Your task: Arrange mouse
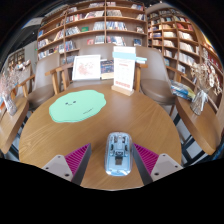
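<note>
I see my two-finger gripper [112, 158] spread wide open, with its pink pads [76, 157] facing each other. A small silver-grey computer mouse [119, 154] lies between the fingers, flat on the round wooden table [150, 115]. There is a gap of bare table on each side of the mouse, so the pads do not touch it. The gripper holds nothing. The mouse sits a bit nearer to the right finger than to the left one. Its long side points away from me, along the fingers.

Beyond the fingers, a flat light green mat with a wavy edge [77, 104] lies on the table, well apart from the mouse. Farther back stands an upright white sign card with blue print [124, 70]. Next to it are a white paper sheet [86, 67] and a colourful book [107, 68]. There is writing on the card, but it is too small for me to read. I cannot read any brand on the mouse either.

Behind the table are wooden bookshelves full of books [100, 25]. A wooden chair [55, 78] stands at the far side of the table.
</note>
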